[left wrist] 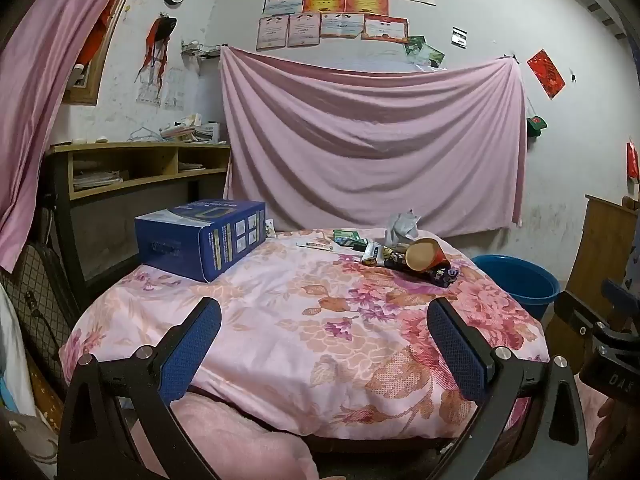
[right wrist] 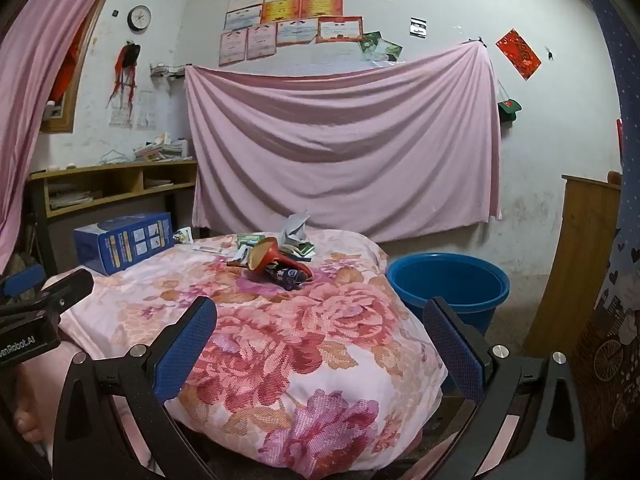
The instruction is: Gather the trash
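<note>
My left gripper (left wrist: 324,336): jaws spread wide, nothing between them, hanging over the near edge of the flowered quilt (left wrist: 304,320).
My right gripper (right wrist: 320,336): likewise wide open and empty, over the near right part of the quilt.
Trash pile (right wrist: 276,254): far side of the quilt, all in one heap: a red paper cup (right wrist: 266,256) on its side, a dark snack wrapper (right wrist: 290,276) nearest me, crumpled paper (right wrist: 294,226) behind, flat packets around them.
Blue bucket (right wrist: 448,284): on the floor right of the bed, near the pile; I cannot see anything inside it.
Progress: by my reckoning nothing is collected yet; the whole heap is left.
Blue box (left wrist: 200,236): far left on the quilt, well apart from the trash.
In the way: nothing between my grippers and the heap; only open quilt.
</note>
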`<state>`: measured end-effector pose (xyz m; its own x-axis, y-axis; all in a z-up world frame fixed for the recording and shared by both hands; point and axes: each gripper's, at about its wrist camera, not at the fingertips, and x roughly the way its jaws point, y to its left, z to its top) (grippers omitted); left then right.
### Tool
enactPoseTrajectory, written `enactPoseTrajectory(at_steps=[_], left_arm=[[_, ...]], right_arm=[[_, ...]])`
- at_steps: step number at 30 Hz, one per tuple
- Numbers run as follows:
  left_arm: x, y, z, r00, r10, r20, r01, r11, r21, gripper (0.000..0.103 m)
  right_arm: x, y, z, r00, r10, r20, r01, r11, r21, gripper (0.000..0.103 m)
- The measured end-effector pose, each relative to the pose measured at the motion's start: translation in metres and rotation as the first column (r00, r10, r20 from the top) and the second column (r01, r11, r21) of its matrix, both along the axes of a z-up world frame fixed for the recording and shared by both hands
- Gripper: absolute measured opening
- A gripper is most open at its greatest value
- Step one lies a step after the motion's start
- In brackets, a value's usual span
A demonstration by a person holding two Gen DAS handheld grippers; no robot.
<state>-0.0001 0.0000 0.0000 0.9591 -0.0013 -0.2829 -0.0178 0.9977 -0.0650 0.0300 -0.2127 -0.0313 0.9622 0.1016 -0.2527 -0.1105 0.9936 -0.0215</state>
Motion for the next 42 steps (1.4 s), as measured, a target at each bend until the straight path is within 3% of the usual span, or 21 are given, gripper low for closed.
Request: enactPoseTrajectory(at_steps=[42], left_arm=[[-0.0005, 0.0043, 0.0002, 1.000, 0.001, -0.007, -0.001, 1.000, -0.009, 0.101]], right_arm=[[-0.0007, 0.0025, -0.0002, 1.000, 0.001, -0.001, -0.001, 1.000, 0.001, 0.103]])
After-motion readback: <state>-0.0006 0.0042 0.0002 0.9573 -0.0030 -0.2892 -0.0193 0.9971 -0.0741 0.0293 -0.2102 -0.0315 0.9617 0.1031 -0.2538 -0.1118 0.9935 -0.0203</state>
